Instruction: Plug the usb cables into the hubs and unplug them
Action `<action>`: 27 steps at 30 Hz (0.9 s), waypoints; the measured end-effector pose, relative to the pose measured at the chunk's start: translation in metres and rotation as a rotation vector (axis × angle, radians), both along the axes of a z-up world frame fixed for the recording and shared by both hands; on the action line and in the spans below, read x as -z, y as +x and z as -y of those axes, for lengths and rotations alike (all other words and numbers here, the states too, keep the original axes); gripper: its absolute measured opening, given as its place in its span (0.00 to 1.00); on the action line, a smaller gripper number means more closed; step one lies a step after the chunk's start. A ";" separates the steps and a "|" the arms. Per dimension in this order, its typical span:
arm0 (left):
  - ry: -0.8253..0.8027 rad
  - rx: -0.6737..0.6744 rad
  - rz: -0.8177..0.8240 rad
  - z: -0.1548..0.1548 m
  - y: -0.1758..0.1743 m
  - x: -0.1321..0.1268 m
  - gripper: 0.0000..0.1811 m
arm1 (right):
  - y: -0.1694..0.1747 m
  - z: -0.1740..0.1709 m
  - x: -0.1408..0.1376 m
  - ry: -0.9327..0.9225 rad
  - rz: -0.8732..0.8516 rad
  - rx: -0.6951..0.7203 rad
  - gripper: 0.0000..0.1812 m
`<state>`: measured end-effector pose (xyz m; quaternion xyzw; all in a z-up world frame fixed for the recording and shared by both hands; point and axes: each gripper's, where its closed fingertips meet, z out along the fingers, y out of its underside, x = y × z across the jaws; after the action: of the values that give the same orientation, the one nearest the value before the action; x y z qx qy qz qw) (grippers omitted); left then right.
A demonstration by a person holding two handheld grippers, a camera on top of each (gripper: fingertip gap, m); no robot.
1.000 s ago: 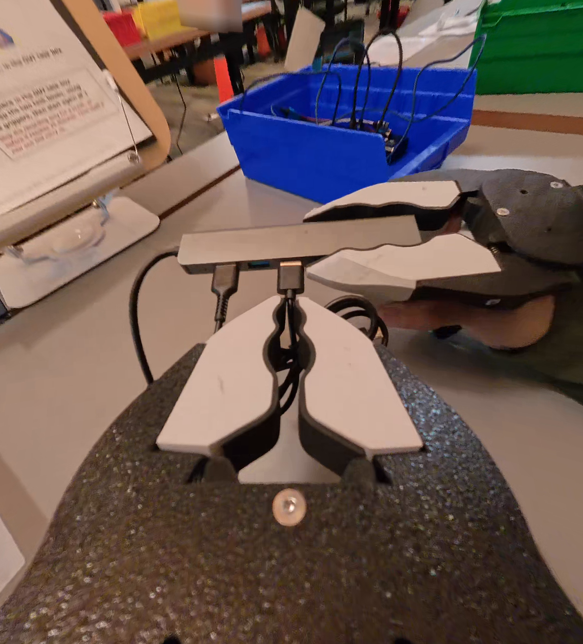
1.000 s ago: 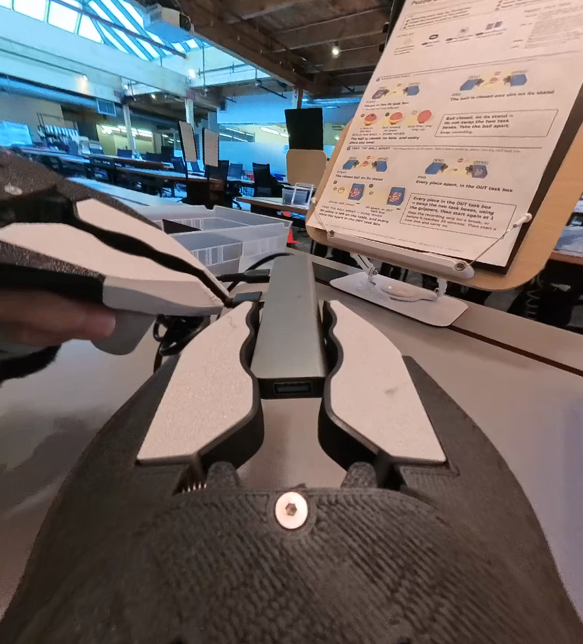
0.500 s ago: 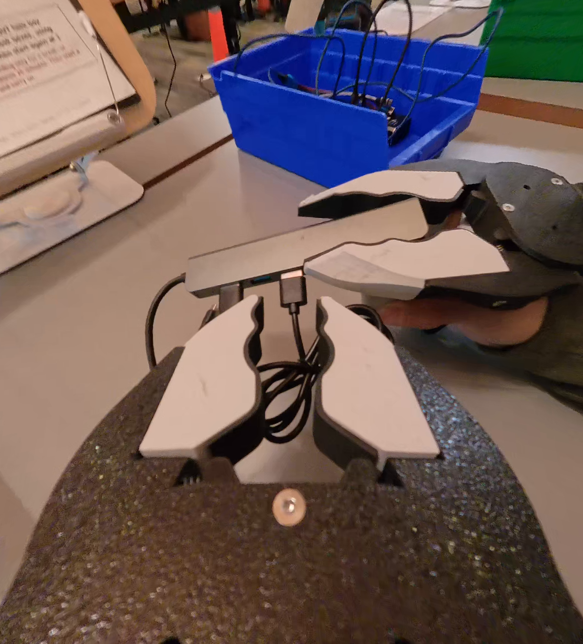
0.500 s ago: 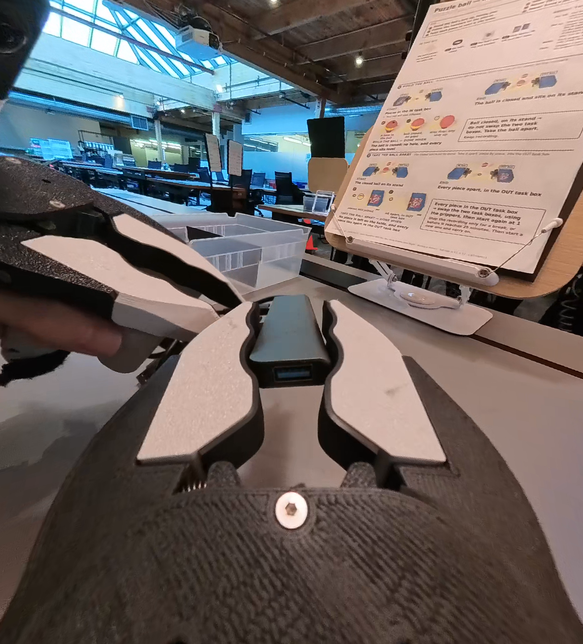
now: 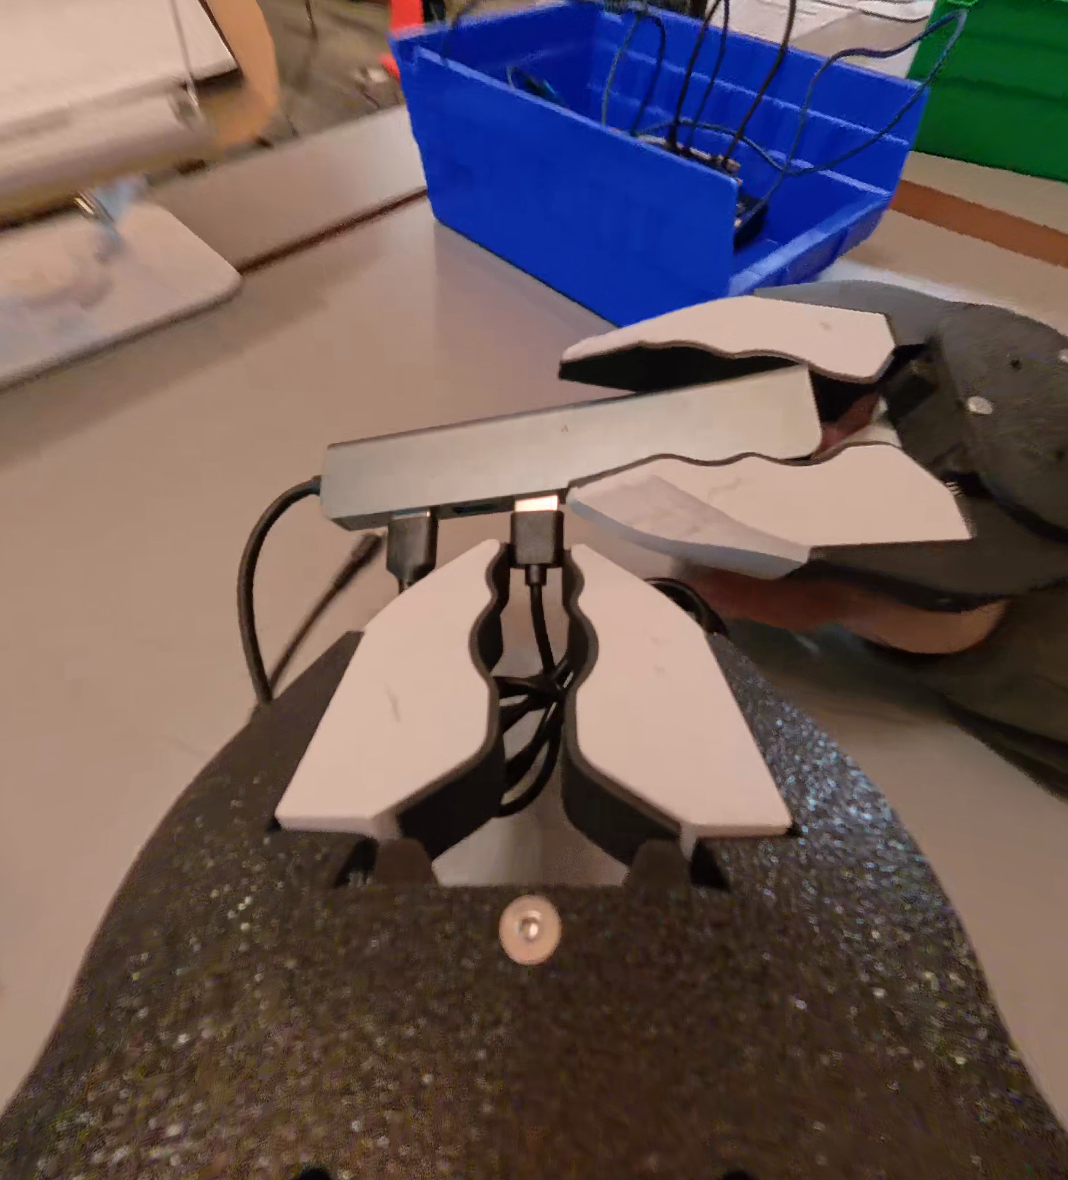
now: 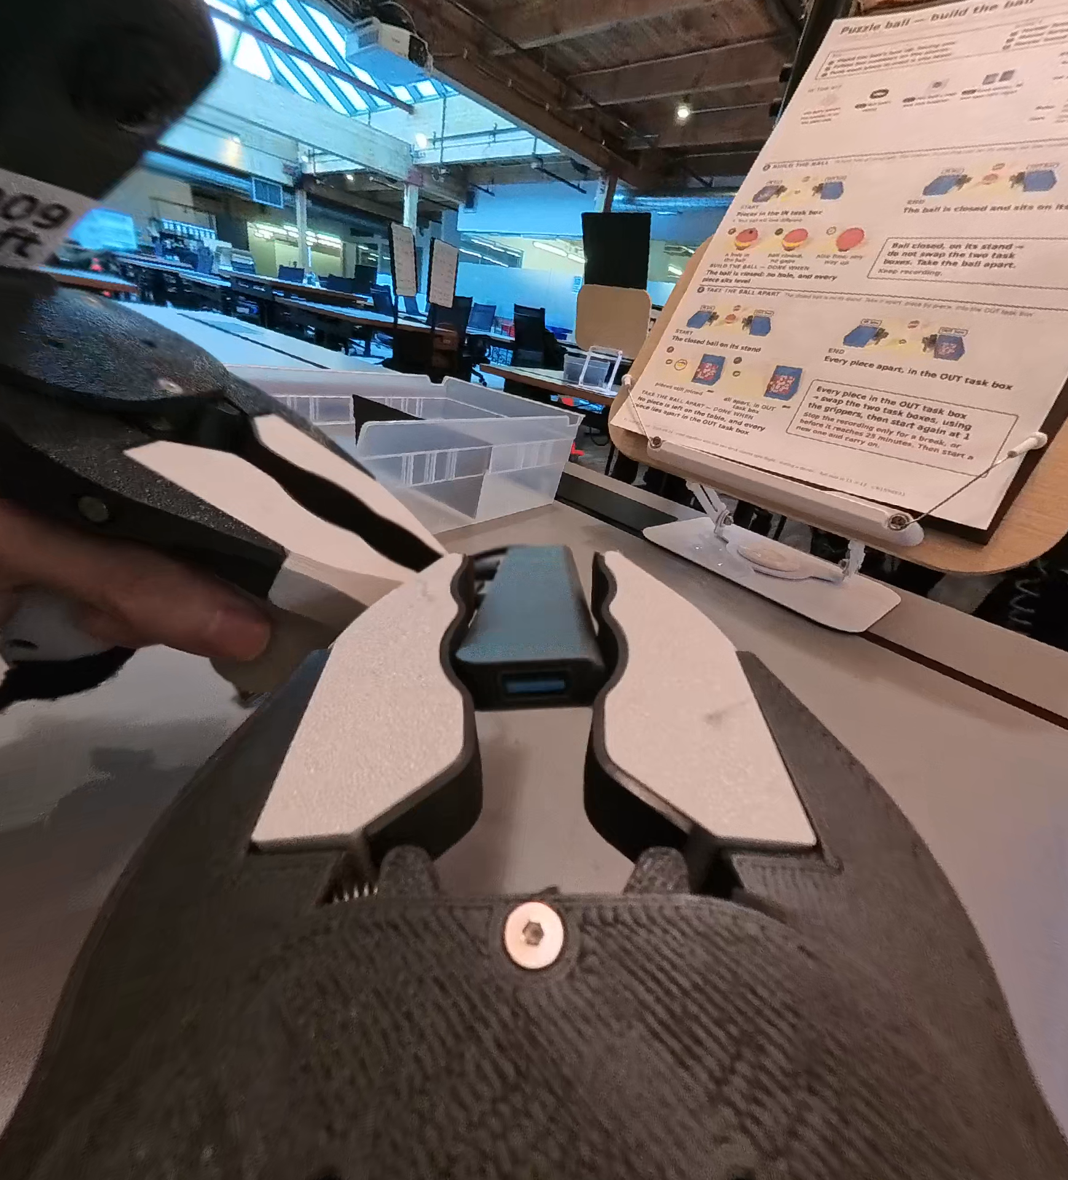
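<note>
Left and right wrist views. The right gripper (image 6: 531, 606) was clamped on one end of the hub (image 5: 557, 447), holding it clear of the bench (image 5: 135, 511), with a blue port facing its camera. Two plugs sat in the hub's near side: a black plug (image 5: 413, 543) toward the free end, and a silver-tipped plug (image 5: 538, 533) close to the right gripper's lower finger. The left gripper (image 5: 534, 562) stood with its fingers a little apart, their tips flanking the silver-tipped plug's body; whether the pads touched it could not be told. That plug's cable (image 5: 541, 645) ran back between the fingers into loose coils. A blue bin (image 5: 582, 191) stood toward the far edge of the bench.

Likely faults from this state: (1) closing on the thin cable instead of the plug body would strain the cable; (2) a pull or push off the port's axis would probably twist the hub in the right gripper's end-only hold, since the long free end gives leverage; (3) the left fingers might knock the neighbouring black plug or the right gripper's lower finger, both being close; (4) the coils could snag between the fingers
</note>
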<state>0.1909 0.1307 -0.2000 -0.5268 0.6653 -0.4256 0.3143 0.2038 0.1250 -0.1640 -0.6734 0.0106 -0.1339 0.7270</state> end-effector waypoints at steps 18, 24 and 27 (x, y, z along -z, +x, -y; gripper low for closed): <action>0.461 -0.106 0.117 -0.029 0.000 -0.019 0.08 | -0.006 -0.002 0.001 -0.017 0.077 0.040 0.19; 0.484 -0.092 0.080 -0.028 -0.002 -0.015 0.08 | -0.010 -0.003 0.002 -0.019 0.104 0.026 0.22; 0.489 -0.094 0.075 -0.027 -0.002 -0.014 0.08 | -0.008 -0.005 0.004 -0.039 0.079 0.018 0.20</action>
<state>0.1891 0.1574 -0.1864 -0.4490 0.7113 -0.2561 0.4763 0.1954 0.1301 -0.1680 -0.6815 -0.0146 -0.1668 0.7124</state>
